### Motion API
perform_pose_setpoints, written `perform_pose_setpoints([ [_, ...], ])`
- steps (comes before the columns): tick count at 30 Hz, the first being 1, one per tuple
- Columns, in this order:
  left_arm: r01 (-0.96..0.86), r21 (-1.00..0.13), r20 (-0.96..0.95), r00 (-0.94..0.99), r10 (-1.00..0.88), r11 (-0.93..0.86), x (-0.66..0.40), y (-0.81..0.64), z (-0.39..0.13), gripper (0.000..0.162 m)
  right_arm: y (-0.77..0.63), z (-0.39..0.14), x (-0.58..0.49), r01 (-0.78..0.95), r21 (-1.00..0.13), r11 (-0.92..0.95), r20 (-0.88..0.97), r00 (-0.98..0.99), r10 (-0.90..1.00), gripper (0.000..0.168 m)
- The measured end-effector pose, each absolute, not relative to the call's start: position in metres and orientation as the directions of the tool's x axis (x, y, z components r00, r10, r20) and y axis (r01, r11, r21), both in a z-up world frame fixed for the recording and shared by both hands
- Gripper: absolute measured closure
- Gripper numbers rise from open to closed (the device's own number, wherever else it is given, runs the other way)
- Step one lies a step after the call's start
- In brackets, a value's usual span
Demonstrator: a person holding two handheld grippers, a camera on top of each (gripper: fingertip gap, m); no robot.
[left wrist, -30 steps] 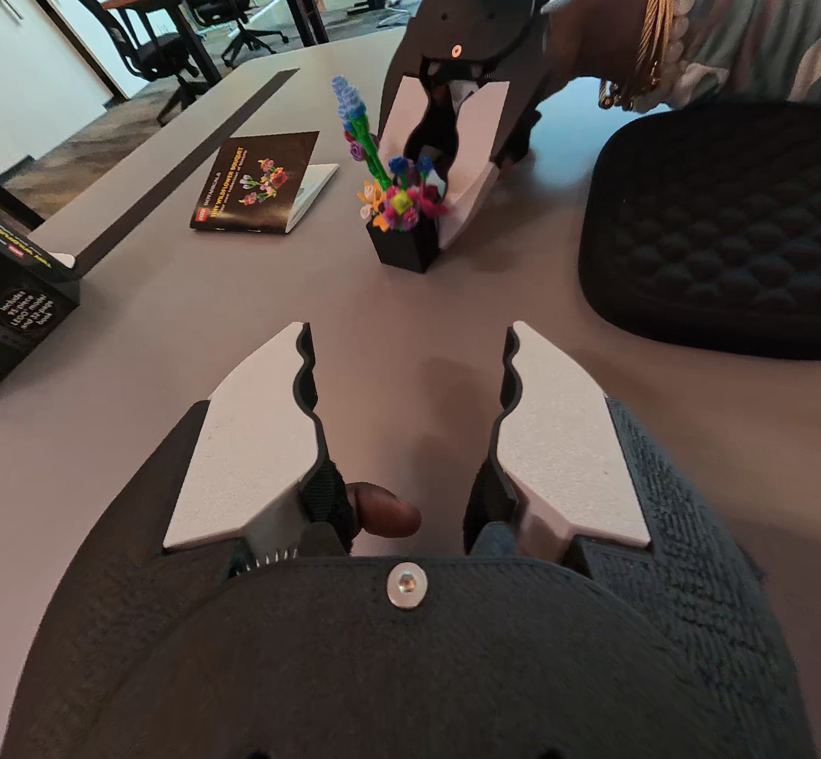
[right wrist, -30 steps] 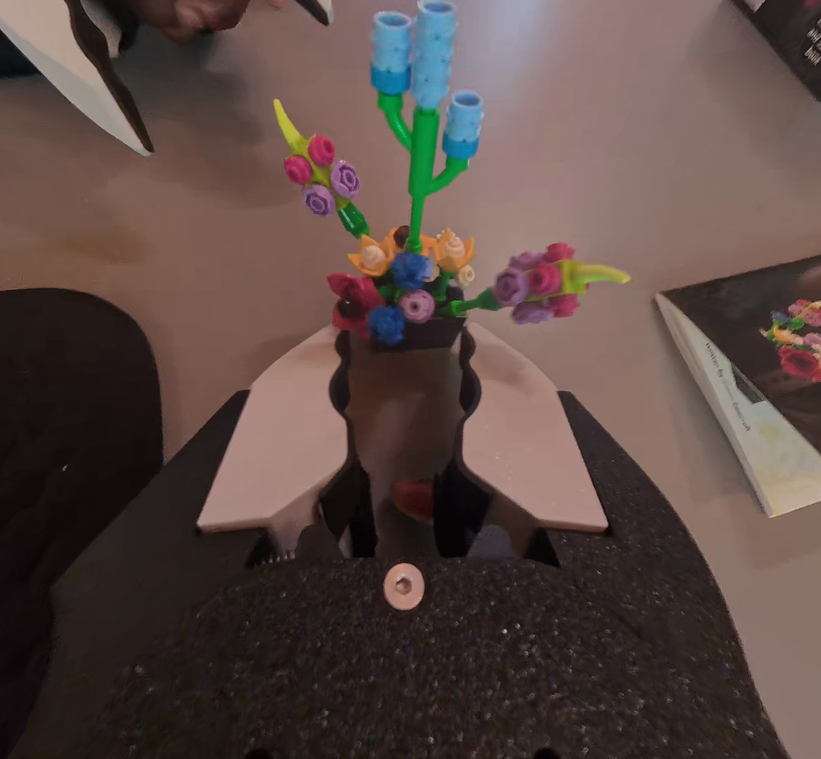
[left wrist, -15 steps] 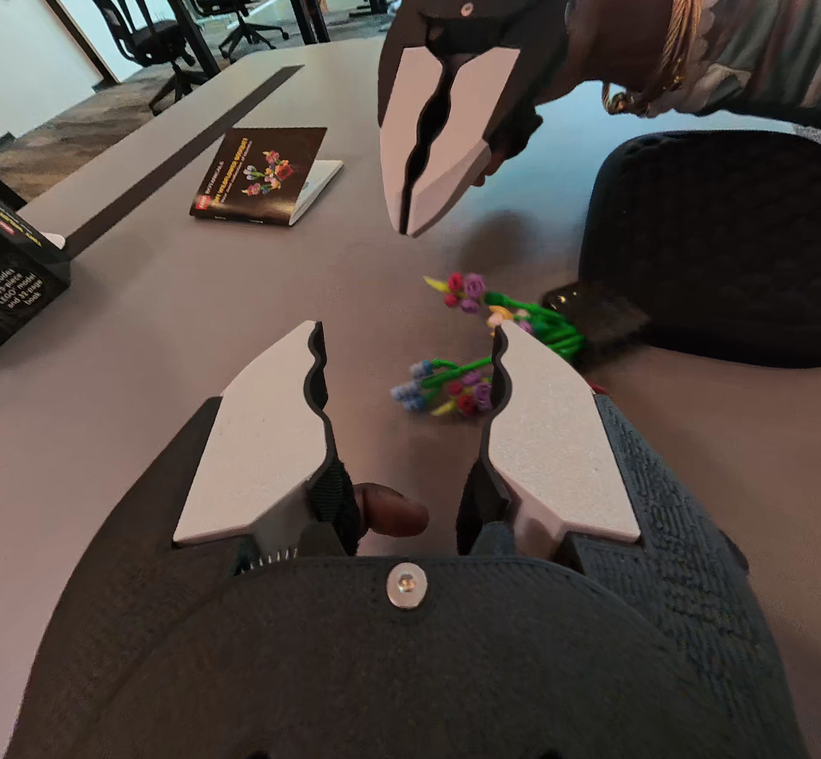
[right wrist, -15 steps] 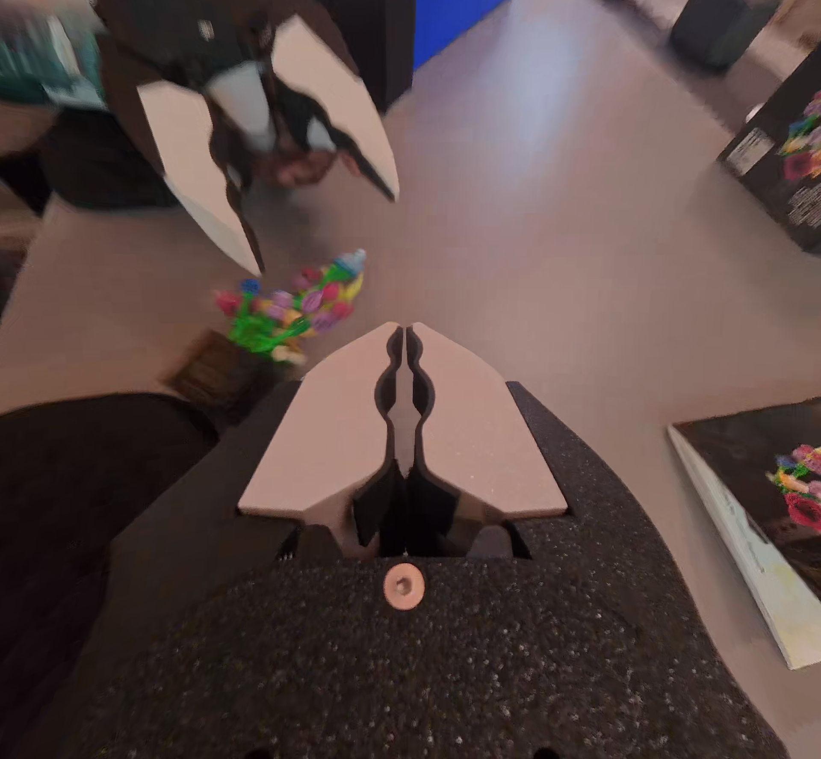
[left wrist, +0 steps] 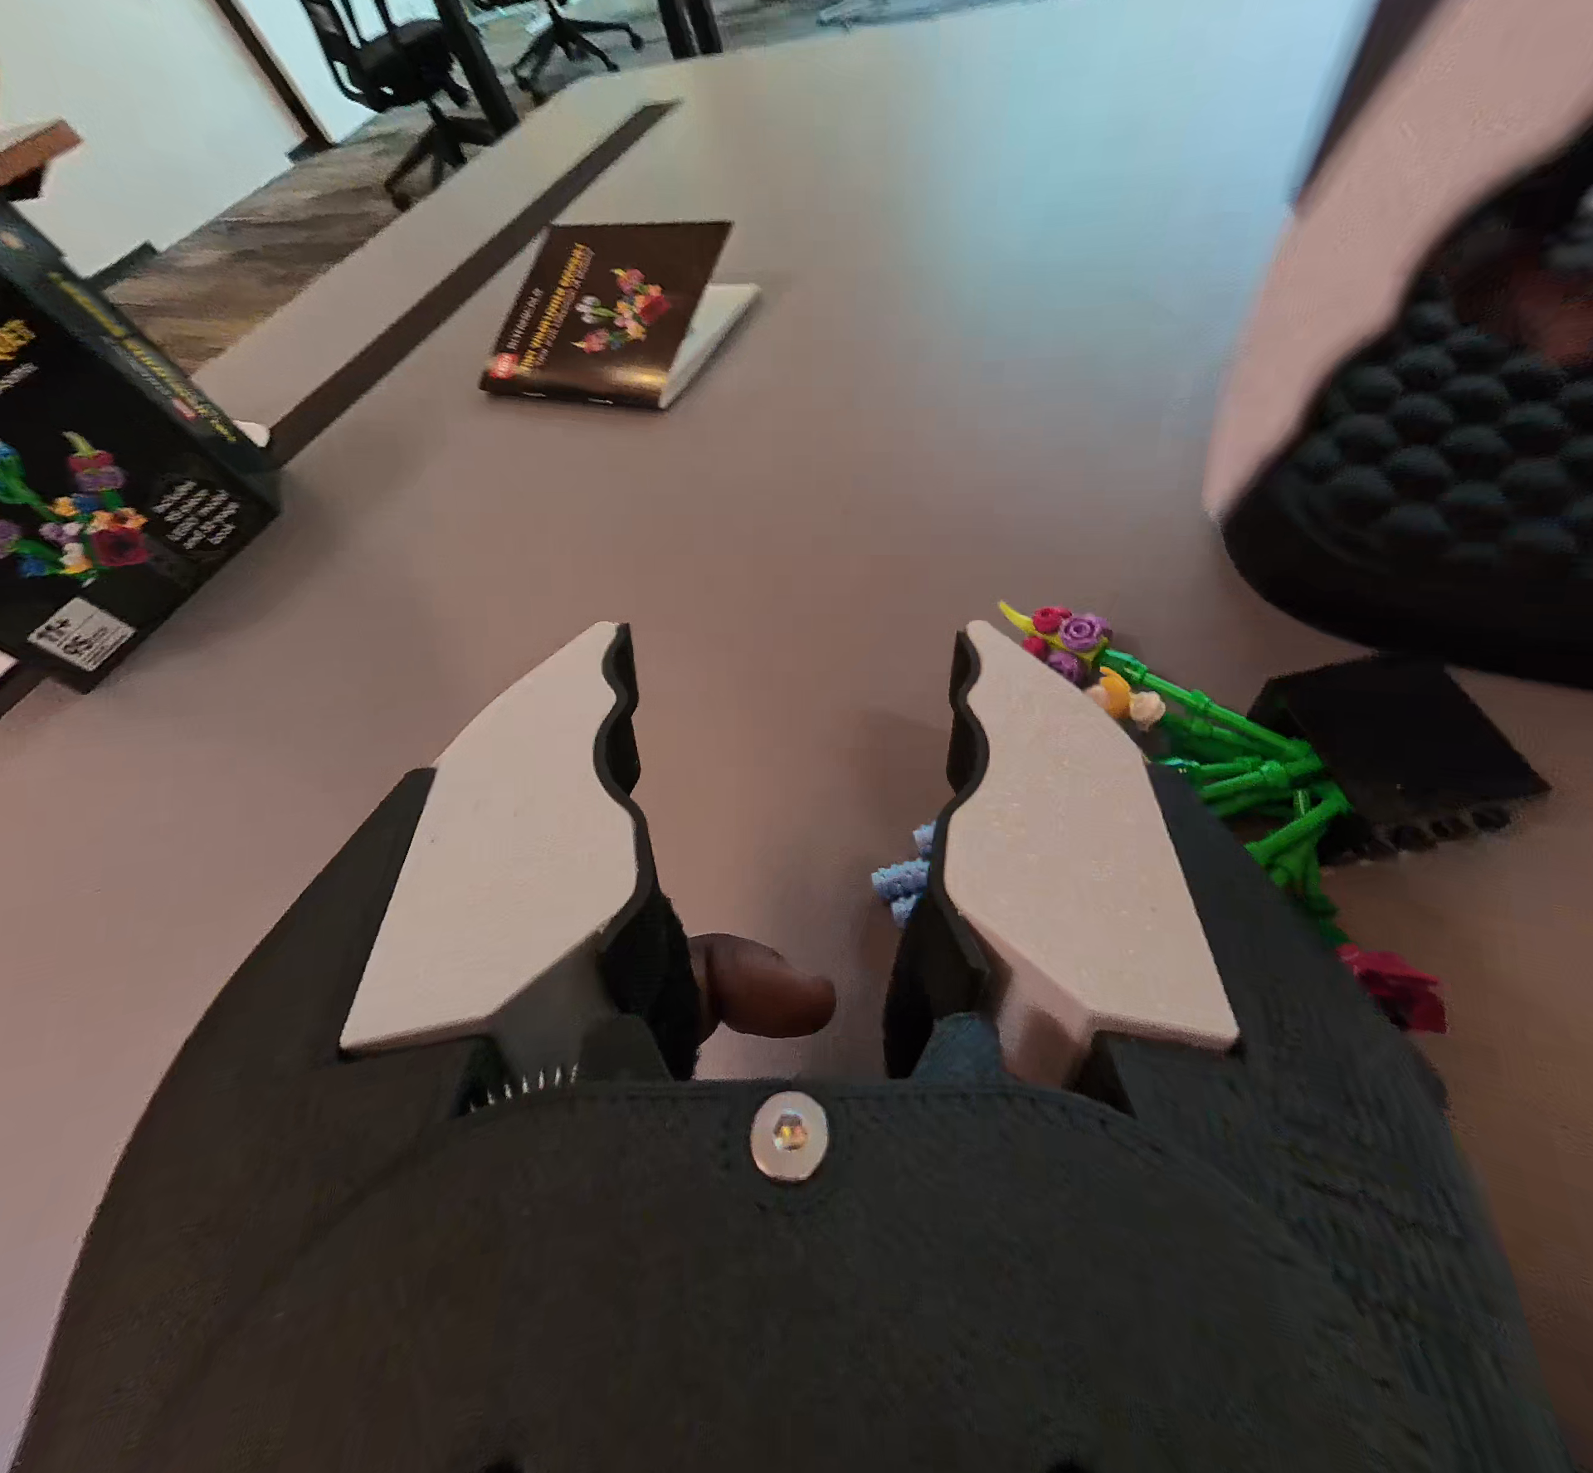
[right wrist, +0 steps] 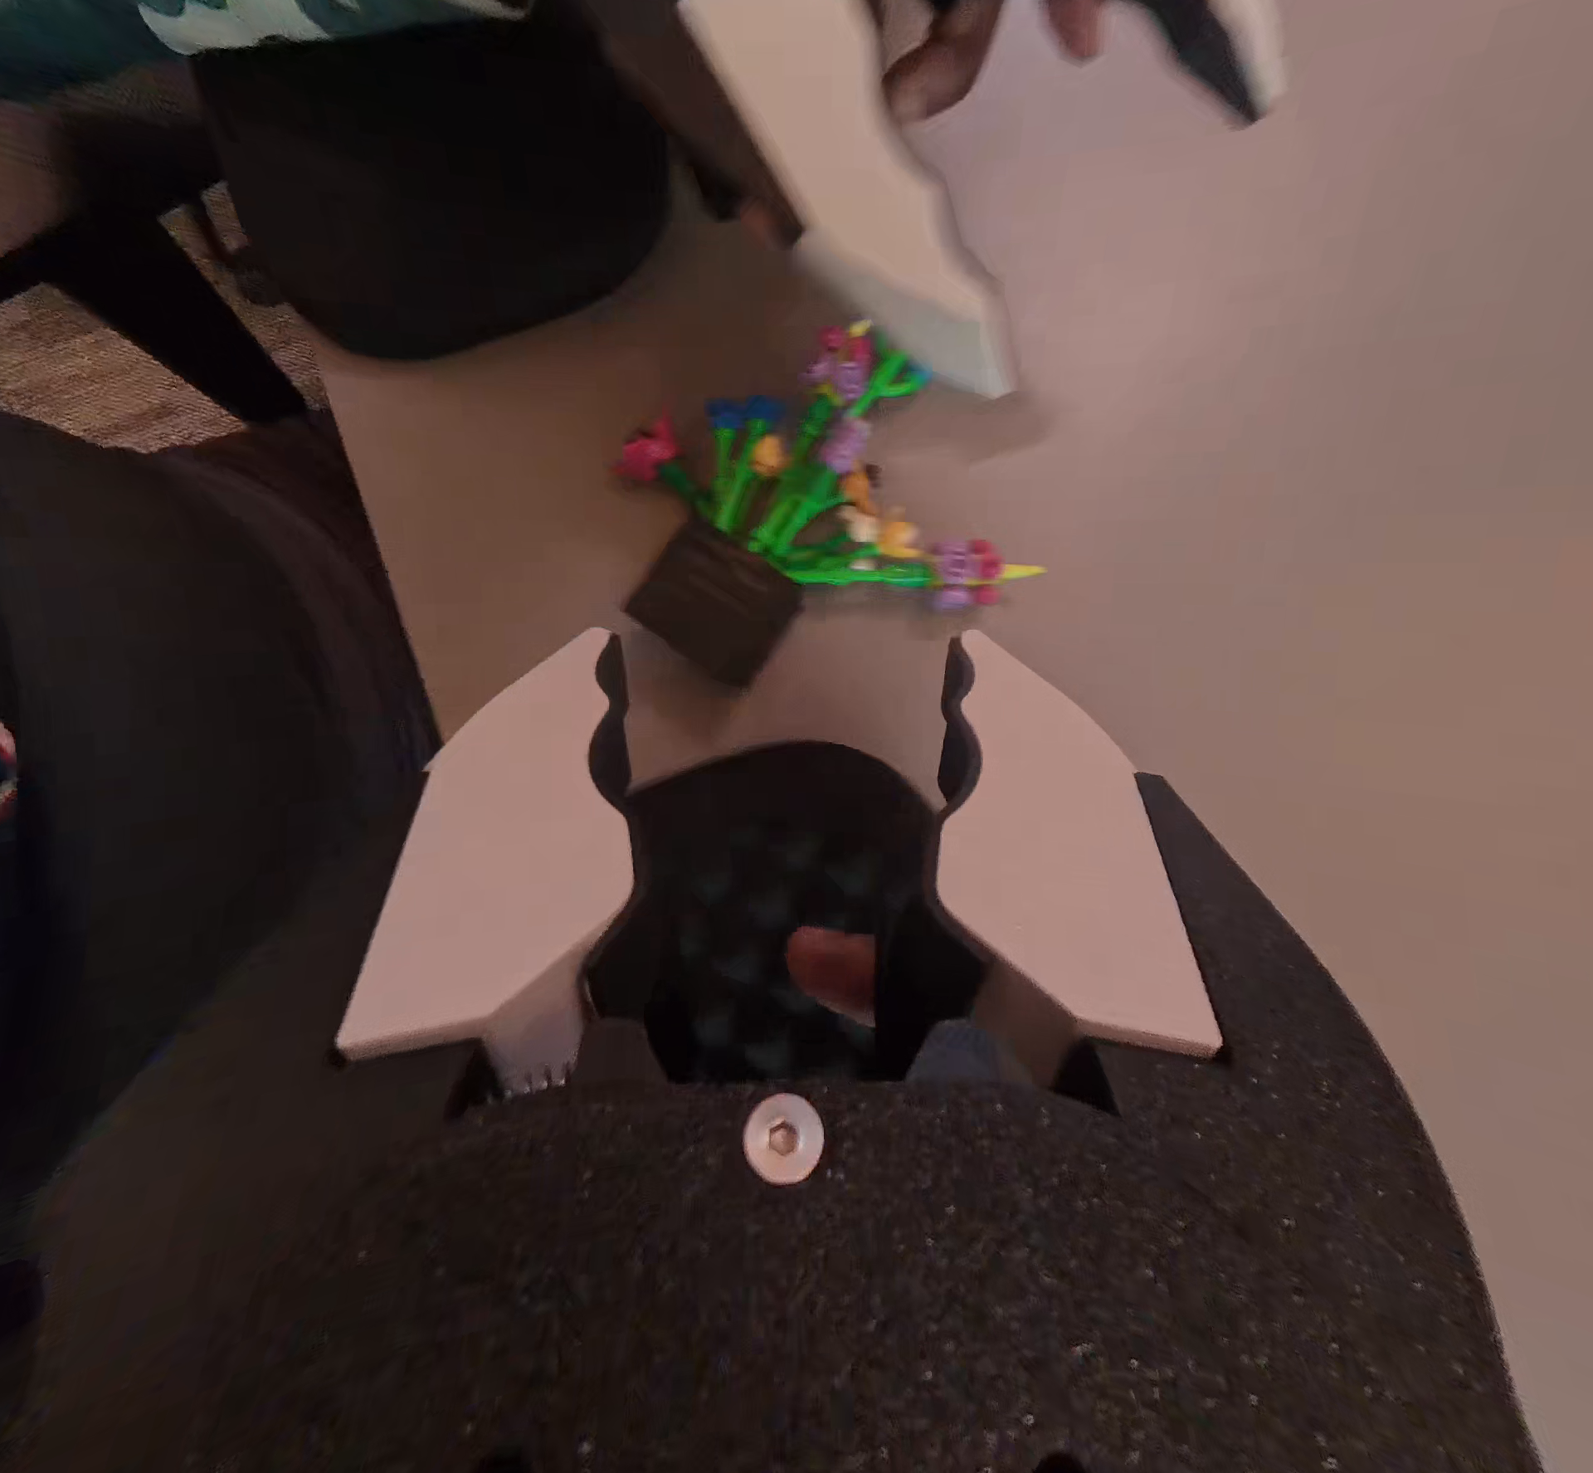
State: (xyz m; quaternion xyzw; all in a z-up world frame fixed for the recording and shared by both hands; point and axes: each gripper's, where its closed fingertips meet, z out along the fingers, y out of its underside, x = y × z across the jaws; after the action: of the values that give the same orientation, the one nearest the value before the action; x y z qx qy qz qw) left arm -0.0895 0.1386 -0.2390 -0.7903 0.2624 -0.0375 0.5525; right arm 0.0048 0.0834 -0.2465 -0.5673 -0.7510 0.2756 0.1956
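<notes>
right wrist view: toppled brick bouquet [right wrist: 776, 518] just ahead of open right hand-held gripper [right wrist: 783, 638].

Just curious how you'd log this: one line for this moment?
left claw: open, empty | right claw: open, empty | toy flower bouquet: lying on its side on table, between claws

Matt grey table [left wrist: 905, 242], plastic brick flowers [right wrist: 802, 483], glossy booklet [left wrist: 612, 311]

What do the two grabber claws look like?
Both the left gripper and right gripper match: rough black bodies with one silver screw, and two flat whitish fingers with wavy black inner edges.
</notes>
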Motion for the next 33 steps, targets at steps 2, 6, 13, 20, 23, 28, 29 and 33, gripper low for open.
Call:
perform_pose_setpoints([
  [2, -0.316, -0.92, -0.199, 0.887, -0.416, -0.233, -0.097, 0.138, -0.229, 0.093, 0.057, -0.26, 0.004, 0.773, -0.607, 0.186, -0.029, -0.256, 0.966, 0.094],
  [6, -0.273, -0.928, -0.162, 0.909, -0.385, -0.255, -0.105, 0.13, -0.23, 0.095, 0.054, -0.275, -0.005, 0.808, -0.573, 0.14, 0.058, -0.13, 0.99, 0.095],
  [13, -0.319, -0.902, -0.137, 0.849, -0.51, -0.289, -0.096, 0.103, -0.241, 0.095, 0.082, -0.282, -0.008, 0.844, -0.515, 0.152, 0.126, -0.101, 0.987, 0.126],
  [20, -0.354, -0.897, -0.143, 0.8, -0.583, -0.265, -0.084, 0.095, -0.243, 0.094, 0.127, -0.287, -0.013, 0.849, -0.477, 0.229, 0.159, -0.173, 0.972, 0.126],
  [23, -0.43, -0.876, -0.206, 0.744, -0.636, -0.219, -0.069, 0.092, -0.248, 0.094, 0.139, -0.287, -0.023, 0.818, -0.474, 0.327, 0.17, -0.279, 0.945, 0.126],
  [28, -0.555, -0.793, -0.296, 0.712, -0.636, -0.252, -0.07, 0.096, -0.271, 0.094, 0.155, -0.283, -0.032, 0.767, -0.372, 0.523, 0.213, -0.478, 0.852, 0.126],
  [29, -0.573, -0.776, -0.308, 0.709, -0.635, -0.264, -0.071, 0.096, -0.275, 0.094, 0.16, -0.28, -0.032, 0.758, -0.335, 0.56, 0.234, -0.509, 0.829, 0.126],
  [33, -0.597, -0.749, -0.323, 0.708, -0.629, -0.287, -0.073, 0.098, -0.281, 0.097, 0.171, -0.27, -0.031, 0.706, -0.181, 0.685, 0.29, -0.627, 0.723, 0.126],
])
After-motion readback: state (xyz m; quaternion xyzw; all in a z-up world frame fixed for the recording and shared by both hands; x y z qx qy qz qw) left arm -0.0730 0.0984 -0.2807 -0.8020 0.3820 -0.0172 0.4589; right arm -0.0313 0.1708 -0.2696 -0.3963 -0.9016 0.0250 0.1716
